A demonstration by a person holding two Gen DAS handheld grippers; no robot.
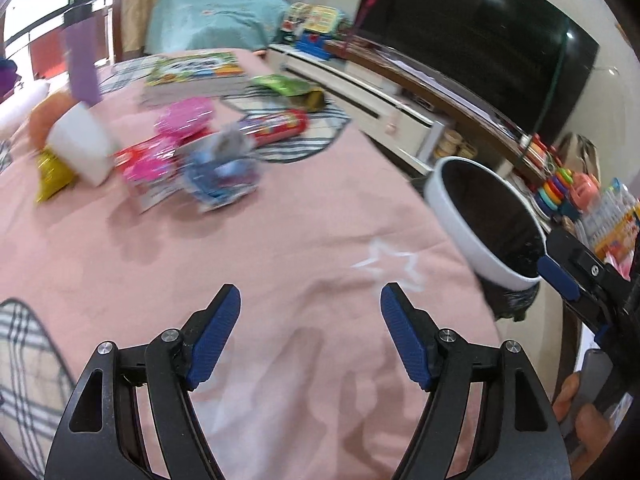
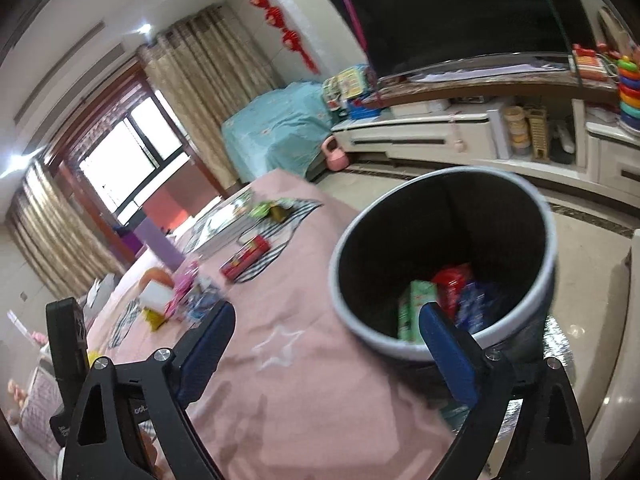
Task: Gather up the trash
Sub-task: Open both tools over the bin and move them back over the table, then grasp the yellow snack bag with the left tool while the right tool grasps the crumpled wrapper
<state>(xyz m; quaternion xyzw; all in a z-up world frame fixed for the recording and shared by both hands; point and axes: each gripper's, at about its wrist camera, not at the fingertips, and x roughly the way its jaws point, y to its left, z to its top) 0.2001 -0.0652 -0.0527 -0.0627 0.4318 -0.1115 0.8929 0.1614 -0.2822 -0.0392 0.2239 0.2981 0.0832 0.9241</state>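
open left claw (image 1: 310,300) above pink bedspread (image 1: 280,240)

one white round plastic trash bin with a black liner (image 2: 544,280) stands beside the pink-covered table (image 1: 280,240). inside it lie three wrappers: one green (image 2: 414,304), one red (image 2: 452,280), one blue (image 2: 476,304). on the table are one blue crumpled wrapper (image 1: 220,172), two pink wrappers (image 1: 186,116) (image 1: 148,164), one yellow wrapper (image 1: 50,172), one green wrapper (image 1: 286,86), one red tube-shaped packet (image 1: 280,126), one white box (image 1: 86,146), one purple bottle (image 1: 82,64) and one stack of picture books (image 1: 196,74).
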